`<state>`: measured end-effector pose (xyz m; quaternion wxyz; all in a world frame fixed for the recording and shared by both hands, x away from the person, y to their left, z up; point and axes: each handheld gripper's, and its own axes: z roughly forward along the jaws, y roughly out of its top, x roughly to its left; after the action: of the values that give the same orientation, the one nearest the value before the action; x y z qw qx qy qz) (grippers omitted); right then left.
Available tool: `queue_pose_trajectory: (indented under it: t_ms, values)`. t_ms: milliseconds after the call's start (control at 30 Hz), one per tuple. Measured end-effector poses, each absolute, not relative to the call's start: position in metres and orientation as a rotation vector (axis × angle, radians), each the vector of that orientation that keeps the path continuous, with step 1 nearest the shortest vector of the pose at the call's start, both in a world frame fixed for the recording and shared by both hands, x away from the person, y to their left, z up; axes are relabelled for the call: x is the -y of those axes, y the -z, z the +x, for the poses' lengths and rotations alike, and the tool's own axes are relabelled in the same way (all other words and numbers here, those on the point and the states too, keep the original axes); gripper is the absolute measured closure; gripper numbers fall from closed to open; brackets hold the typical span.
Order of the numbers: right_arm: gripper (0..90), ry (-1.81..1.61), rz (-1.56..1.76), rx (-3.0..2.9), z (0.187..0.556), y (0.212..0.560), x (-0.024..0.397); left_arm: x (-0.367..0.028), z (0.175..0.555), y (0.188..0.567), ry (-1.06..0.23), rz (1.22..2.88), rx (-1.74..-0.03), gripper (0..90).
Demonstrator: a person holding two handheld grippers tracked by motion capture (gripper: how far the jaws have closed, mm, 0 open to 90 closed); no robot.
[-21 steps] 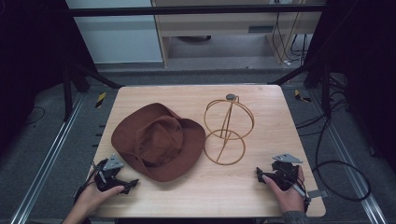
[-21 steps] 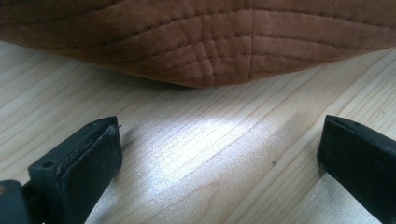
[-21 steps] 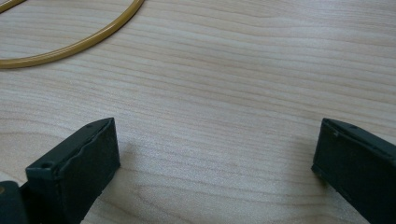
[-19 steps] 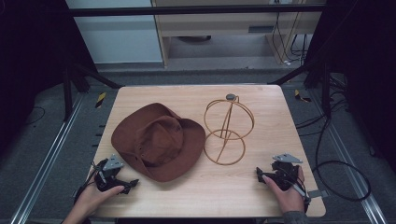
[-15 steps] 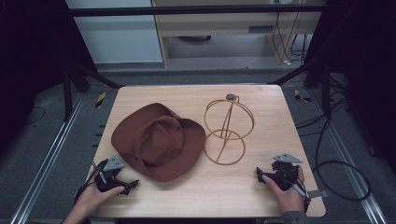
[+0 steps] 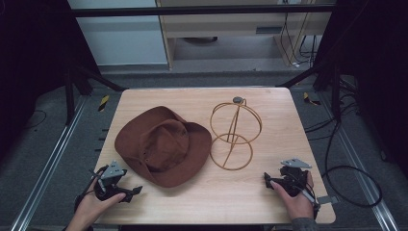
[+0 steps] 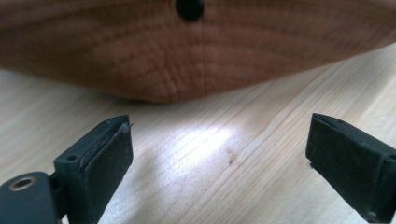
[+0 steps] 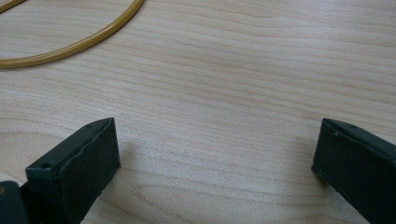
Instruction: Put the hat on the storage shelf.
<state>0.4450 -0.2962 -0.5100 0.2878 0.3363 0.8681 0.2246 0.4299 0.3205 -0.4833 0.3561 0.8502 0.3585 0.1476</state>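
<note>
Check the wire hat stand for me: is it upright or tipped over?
Upright. The wire hat stand sits on its round base ring on the table, its knob on top, just right of the brown hat.

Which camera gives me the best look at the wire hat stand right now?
The high view: the whole wire hat stand shows there, upright on the table beside the brown hat. The right gripper view catches just a curve of its base ring; the left gripper view faces the hat's brim instead.

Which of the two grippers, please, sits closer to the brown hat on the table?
The left gripper: it sits just off the brown hat's near brim, while the right gripper rests farther away, nearer the wire stand's base ring.
</note>
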Motion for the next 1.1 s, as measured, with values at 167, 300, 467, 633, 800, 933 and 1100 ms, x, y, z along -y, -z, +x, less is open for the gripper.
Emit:
queue_pose_trajectory:
  t_ms: [167, 300, 467, 633, 800, 933, 1100]
  values:
    - [0.6, -0.599, 0.898, -2.318, 0.445, 0.510, 0.296, -0.326, 0.426, 0.475, -0.345, 2.145, -0.922, 8.2]
    - [0.6, -0.600, 0.895, -2.319, 0.445, 0.510, 0.296, -0.325, 0.424, 0.467, -0.358, 2.138, -0.898, 7.8]
    - [0.6, -0.600, 0.894, -2.319, 0.445, 0.510, 0.296, -0.321, 0.426, 0.455, -0.333, 2.174, -0.893, 8.6]
    - [0.6, -0.601, 0.895, -2.319, 0.445, 0.510, 0.296, -0.317, 0.437, 0.438, -0.348, 2.185, -0.875, 8.6]
    - [0.6, -0.600, 0.895, -2.319, 0.445, 0.510, 0.296, -0.306, 0.458, 0.417, -0.315, 2.208, -0.872, 5.5]
    - [0.6, -0.601, 0.895, -2.319, 0.445, 0.510, 0.296, -0.299, 0.478, 0.408, -0.320, 2.241, -0.885, 5.2]
    - [0.6, -0.600, 0.895, -2.319, 0.445, 0.510, 0.296, -0.291, 0.506, 0.396, -0.291, 2.326, -0.878, 4.2]
